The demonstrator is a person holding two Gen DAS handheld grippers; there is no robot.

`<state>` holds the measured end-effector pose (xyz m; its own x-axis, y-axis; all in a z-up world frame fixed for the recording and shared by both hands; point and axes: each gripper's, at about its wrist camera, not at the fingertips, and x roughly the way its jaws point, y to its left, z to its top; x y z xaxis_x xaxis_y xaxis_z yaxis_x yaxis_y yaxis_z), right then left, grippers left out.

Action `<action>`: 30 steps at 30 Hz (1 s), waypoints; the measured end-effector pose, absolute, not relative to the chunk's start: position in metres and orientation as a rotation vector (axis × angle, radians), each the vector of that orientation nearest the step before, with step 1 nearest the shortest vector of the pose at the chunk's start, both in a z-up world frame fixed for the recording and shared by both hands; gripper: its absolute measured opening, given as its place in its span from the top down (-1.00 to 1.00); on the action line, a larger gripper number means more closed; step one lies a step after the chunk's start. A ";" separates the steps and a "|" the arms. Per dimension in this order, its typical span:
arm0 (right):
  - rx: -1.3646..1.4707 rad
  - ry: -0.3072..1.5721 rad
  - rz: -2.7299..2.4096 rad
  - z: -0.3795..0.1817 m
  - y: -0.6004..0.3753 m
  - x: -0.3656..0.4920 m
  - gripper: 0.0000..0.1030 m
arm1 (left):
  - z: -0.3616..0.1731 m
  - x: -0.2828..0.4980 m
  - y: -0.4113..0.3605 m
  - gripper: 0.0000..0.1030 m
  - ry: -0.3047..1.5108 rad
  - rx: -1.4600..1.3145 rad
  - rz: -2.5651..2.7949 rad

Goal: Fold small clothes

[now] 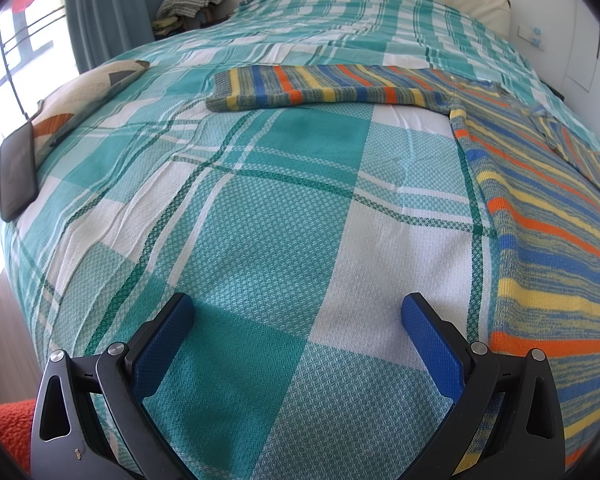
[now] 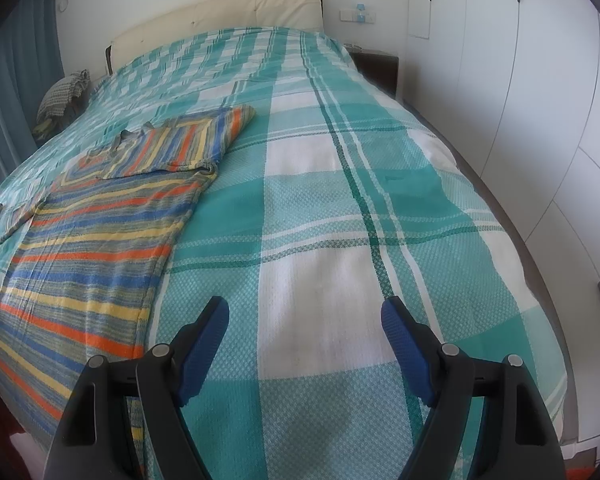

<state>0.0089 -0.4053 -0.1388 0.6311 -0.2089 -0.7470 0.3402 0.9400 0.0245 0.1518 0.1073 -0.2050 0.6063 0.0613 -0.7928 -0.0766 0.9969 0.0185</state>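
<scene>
two hand-held grippers hang over my bed, both with jaws apart and nothing between them. my left hand-held gripper [image 1: 298, 340] is above bare teal plaid bedspread [image 1: 260, 208], and the striped sweater [image 1: 540, 216] lies flat just to its right, one sleeve stretched out toward the left across the bed. my right hand-held gripper [image 2: 305, 340] is over bare bedspread [image 2: 340, 240] too, with the sweater [image 2: 100, 240] to its left, its other sleeve folded across the chest. a dark phone [image 1: 18, 172] rests on a pillow [image 1: 80, 92] at the left edge.
</scene>
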 end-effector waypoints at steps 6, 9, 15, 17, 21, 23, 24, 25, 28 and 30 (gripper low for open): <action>0.162 0.833 -0.309 -0.138 -0.405 0.010 -0.52 | -0.205 0.152 0.108 -0.99 0.921 -0.020 0.079; 0.160 0.832 -0.309 -0.138 -0.405 0.010 -0.52 | -0.197 0.155 0.115 -0.99 0.974 -0.074 0.034; 0.166 0.833 -0.304 -0.140 -0.404 0.012 -0.52 | -0.146 0.200 0.176 -0.98 0.899 -0.380 -0.038; 0.170 0.841 -0.296 -0.143 -0.404 0.015 -0.52 | -0.139 0.231 0.199 -0.98 0.895 -0.455 -0.012; 0.167 0.846 -0.283 -0.145 -0.402 0.020 -0.52 | -0.151 0.297 0.229 -0.96 0.945 -0.524 0.071; 0.154 0.853 -0.279 -0.147 -0.400 0.022 -0.52 | -0.166 0.320 0.234 -0.92 0.988 -0.543 0.093; 0.144 0.859 -0.278 -0.148 -0.398 0.023 -0.52 | -0.173 0.329 0.234 -0.81 1.004 -0.555 0.096; 0.137 0.866 -0.277 -0.150 -0.397 0.024 -0.52 | -0.180 0.336 0.232 -0.72 1.017 -0.565 0.100; 0.124 0.883 -0.274 -0.154 -0.395 0.026 -0.52 | -0.187 0.348 0.223 0.25 1.014 -0.549 0.105; 0.121 0.885 -0.272 -0.155 -0.395 0.027 -0.52 | -0.178 0.353 0.215 0.93 1.011 -0.512 0.110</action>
